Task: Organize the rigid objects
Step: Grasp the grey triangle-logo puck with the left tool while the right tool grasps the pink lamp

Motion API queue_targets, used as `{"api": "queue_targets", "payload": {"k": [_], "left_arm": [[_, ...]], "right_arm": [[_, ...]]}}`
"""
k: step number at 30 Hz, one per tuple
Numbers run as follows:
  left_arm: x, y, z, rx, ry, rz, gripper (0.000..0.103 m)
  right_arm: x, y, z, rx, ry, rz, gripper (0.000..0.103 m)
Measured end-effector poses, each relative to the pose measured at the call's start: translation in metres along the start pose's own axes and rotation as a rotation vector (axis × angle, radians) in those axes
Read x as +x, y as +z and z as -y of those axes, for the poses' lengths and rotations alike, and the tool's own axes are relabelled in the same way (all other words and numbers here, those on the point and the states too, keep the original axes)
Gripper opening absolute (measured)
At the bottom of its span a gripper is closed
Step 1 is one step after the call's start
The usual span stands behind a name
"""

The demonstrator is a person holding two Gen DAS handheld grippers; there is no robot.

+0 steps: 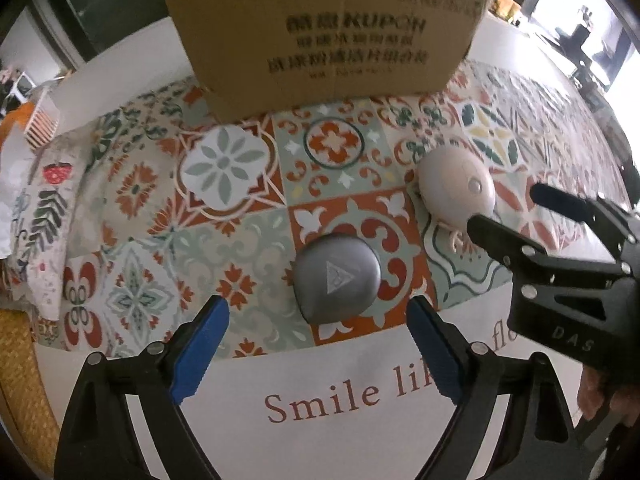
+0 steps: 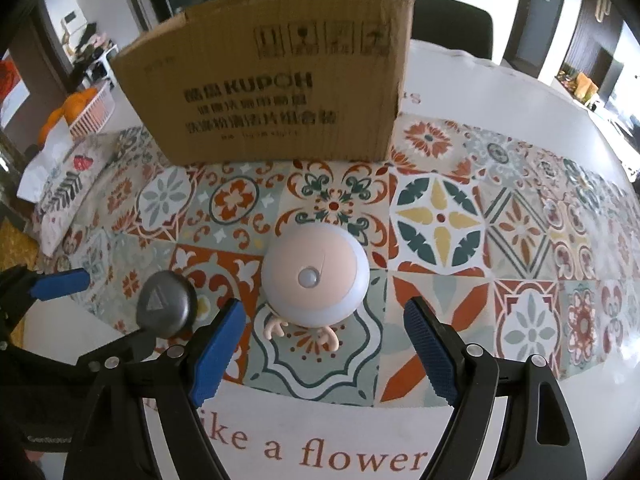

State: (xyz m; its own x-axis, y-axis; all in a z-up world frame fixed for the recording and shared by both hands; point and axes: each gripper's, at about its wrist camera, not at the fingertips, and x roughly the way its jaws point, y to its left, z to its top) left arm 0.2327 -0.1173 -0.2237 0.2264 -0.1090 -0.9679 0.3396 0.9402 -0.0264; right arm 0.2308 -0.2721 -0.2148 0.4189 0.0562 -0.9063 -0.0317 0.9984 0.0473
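A grey rounded case [image 1: 337, 277] with a triangle mark lies on the patterned tablecloth, just ahead of my left gripper [image 1: 319, 322], which is open and empty. It also shows in the right wrist view [image 2: 166, 307]. A pale pink round night light [image 2: 315, 277] with small antlers lies ahead of my right gripper [image 2: 324, 326], which is open and empty. The light also shows in the left wrist view [image 1: 456, 188], with my right gripper [image 1: 516, 214] beside it. A brown cardboard box [image 1: 320, 32] stands behind both objects and shows in the right wrist view [image 2: 280, 92].
The tablecloth [image 2: 440, 216] covers a white table printed with text. A floral cloth [image 1: 40, 216] lies at the left. A white basket with orange things [image 2: 90, 112] sits at the far left. A dark chair [image 2: 452, 20] stands behind the box.
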Motion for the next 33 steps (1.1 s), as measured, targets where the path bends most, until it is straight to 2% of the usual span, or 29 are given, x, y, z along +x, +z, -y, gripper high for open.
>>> {"api": "queue_targets", "payload": {"k": [11,20,33], "left_arm": [[0.025,0.007,-0.001,-0.010,-0.040,-0.031,0.088],[0.042,0.017,-0.004,-0.023,-0.049,-0.050,0.072],[0.051,0.022,0.000,-0.021,-0.034,-0.042,0.062]], "right_arm": [[0.027,0.007,-0.002,-0.034,0.015,-0.058,0.082],[0.048,0.021,-0.002,-0.041,0.034,-0.089,0.082],[0.071,0.032,-0.005,-0.042,0.022,-0.095,0.082]]}}
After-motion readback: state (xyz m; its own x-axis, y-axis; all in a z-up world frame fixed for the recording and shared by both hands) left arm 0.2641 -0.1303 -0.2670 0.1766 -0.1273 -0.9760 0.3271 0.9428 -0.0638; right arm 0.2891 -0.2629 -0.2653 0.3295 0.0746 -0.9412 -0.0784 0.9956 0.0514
